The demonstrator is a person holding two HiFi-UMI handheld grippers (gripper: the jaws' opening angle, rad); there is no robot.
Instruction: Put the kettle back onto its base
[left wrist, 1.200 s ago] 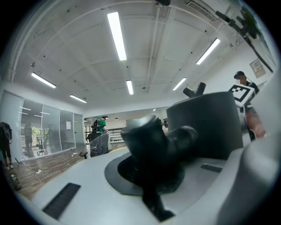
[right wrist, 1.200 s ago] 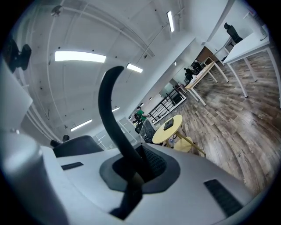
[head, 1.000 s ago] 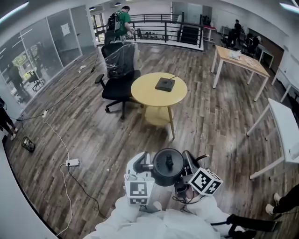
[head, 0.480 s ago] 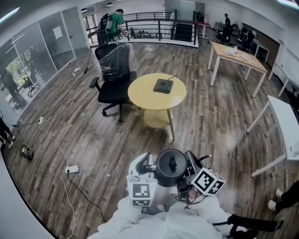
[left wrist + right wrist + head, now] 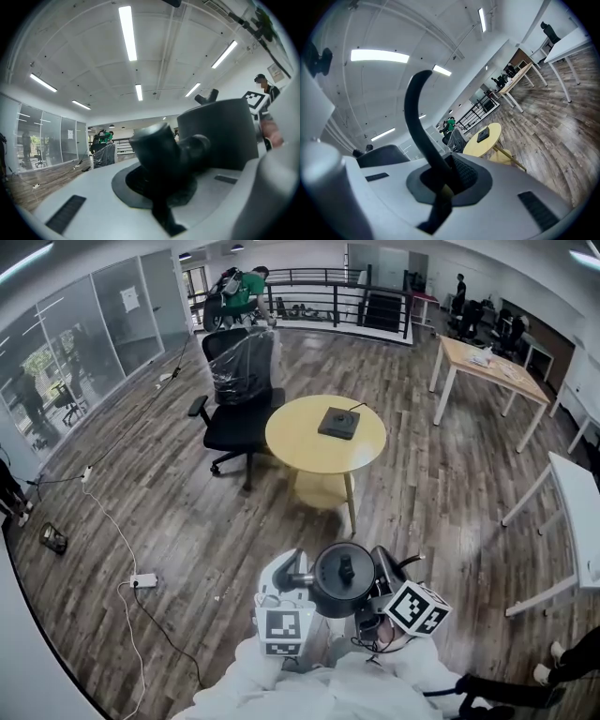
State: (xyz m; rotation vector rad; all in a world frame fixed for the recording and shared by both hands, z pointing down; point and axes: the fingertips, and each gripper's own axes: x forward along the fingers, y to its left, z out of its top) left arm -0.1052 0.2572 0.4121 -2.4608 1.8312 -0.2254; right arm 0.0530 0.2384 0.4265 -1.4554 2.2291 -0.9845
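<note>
Clenching the black round-lidded kettle (image 5: 339,577): left gripper (image 5: 296,576) jaws on its spout (image 5: 161,150), right gripper (image 5: 380,570) on its handle (image 5: 419,124).

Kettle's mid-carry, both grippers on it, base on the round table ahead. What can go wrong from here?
1. The kettle hangs from narrow holds: left gripper on a stubby spout-like part, right gripper on the thin curved handle. It may twist or slip in the fingers.
2. The base sits near the middle of the table; reaching over could miss the seat.
3. A power strip and cable lie on the floor to the left: likely trip hazard.
</note>
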